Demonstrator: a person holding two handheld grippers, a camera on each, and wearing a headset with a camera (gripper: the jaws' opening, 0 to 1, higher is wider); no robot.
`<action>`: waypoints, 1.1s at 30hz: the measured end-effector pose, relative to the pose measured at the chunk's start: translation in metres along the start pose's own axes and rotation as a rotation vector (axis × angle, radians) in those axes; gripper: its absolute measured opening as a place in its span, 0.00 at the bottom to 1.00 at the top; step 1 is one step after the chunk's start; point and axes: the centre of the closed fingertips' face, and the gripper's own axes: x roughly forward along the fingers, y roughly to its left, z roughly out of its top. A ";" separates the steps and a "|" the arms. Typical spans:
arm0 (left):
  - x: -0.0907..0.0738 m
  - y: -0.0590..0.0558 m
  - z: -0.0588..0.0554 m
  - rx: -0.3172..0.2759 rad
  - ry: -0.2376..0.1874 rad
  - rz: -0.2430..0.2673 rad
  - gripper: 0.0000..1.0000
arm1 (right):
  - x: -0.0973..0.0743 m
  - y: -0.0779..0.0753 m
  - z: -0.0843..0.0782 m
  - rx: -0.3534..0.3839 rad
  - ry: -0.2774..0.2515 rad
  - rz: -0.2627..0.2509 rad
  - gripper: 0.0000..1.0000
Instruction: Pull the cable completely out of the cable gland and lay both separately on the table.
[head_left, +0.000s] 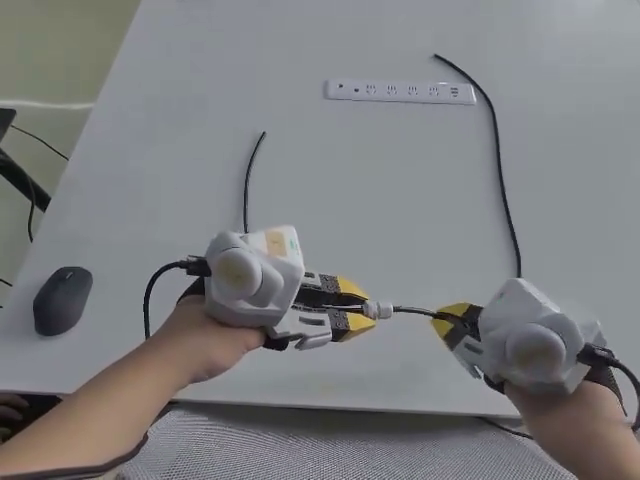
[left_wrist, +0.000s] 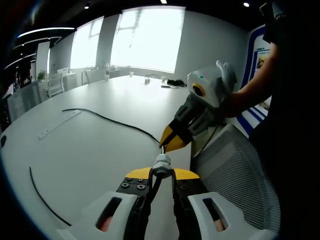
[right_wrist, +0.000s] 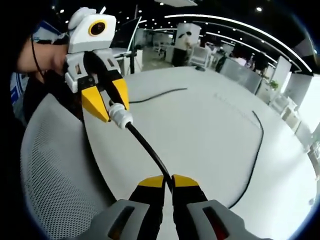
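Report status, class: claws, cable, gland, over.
Left claw shut on cable gland. Right claw shut on cable. Cable not yet out of gland. Nothing blocking.

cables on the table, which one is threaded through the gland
The long cable that curves past the power strip down to the right gripper and on into the cable gland. The short cable lies loose, untouched.

Pinching black cable (right_wrist: 147, 146) at bottom, right gripper (right_wrist: 167, 181) yellow tips closed on it. Running straight up-left into white cable gland (right_wrist: 121, 118), clamped in left gripper (right_wrist: 114, 110) jaws. Over white table (right_wrist: 200, 125) edge. Second loose cable (right_wrist: 257, 150) lying right; mesh chair (right_wrist: 55, 185) left.
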 end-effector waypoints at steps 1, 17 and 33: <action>0.000 0.001 0.000 0.000 -0.001 0.001 0.15 | 0.000 -0.002 -0.003 0.034 0.006 -0.008 0.00; 0.000 0.004 -0.003 0.012 0.004 0.023 0.15 | 0.000 -0.006 -0.015 0.151 0.012 -0.037 0.00; -0.003 0.008 0.001 0.040 -0.011 0.048 0.15 | -0.018 0.005 0.031 -0.159 -0.095 -0.061 0.12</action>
